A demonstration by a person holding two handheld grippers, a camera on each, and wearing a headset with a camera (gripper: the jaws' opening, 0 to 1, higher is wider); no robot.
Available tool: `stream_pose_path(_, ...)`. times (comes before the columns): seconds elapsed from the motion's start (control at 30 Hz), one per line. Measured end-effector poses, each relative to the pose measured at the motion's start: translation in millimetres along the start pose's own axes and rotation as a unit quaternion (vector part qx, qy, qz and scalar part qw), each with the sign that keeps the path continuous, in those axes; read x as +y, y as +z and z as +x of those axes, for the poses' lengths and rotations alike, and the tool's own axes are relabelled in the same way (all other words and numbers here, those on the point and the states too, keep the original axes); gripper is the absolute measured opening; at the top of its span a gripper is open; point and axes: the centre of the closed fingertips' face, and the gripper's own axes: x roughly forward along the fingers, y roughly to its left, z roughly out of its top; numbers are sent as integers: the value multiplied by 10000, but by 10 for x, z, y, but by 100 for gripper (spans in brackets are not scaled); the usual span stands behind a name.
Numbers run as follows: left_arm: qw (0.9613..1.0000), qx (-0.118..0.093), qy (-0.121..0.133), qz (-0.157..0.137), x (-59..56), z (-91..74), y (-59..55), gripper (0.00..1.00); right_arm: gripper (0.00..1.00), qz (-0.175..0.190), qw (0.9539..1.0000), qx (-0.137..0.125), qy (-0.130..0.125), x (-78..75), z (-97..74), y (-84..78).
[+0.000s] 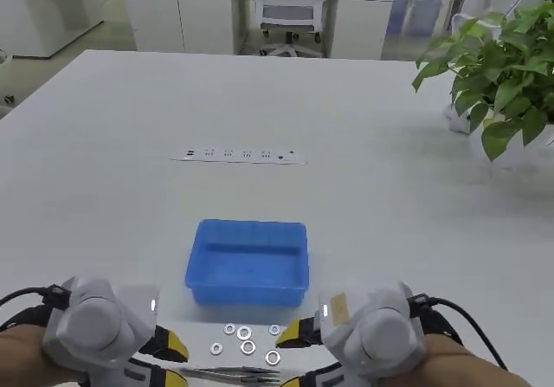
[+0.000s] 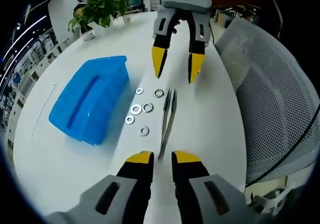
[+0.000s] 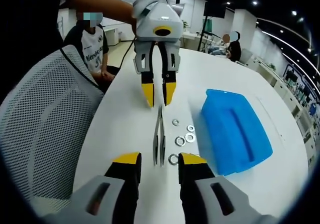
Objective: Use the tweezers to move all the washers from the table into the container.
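Observation:
The blue container [image 1: 248,261] [image 2: 90,103] [image 3: 235,131] stands open on the white table [image 1: 346,145]. Several metal washers [image 1: 246,340] [image 2: 148,106] [image 3: 180,141] lie loose just in front of it. Metal tweezers [image 1: 229,372] [image 2: 166,119] [image 3: 159,139] lie flat beside the washers, between the two grippers. My left gripper [image 2: 162,158] [image 3: 158,99] [image 1: 171,361] is open by a narrow gap, with one end of the tweezers just ahead of its tips. Facing it, my right gripper [image 3: 160,159] [image 2: 176,69] [image 1: 290,357] is open wider at the tweezers' other end. Neither holds anything.
A flush socket panel [image 1: 238,155] sits mid-table beyond the container. A potted plant [image 1: 502,75] [image 2: 100,6] stands at the far right corner. A mesh-backed chair [image 2: 280,108] [image 3: 45,124] is close to the near table edge. People sit in the background of the right gripper view.

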Motion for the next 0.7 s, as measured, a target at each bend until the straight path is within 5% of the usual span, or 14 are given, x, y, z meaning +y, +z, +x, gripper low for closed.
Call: stream_pose_path(0.7, 9995, 97, -187, 244, 24, 114, 6, 10, 18, 142, 9996, 154, 196, 1, 348, -34)
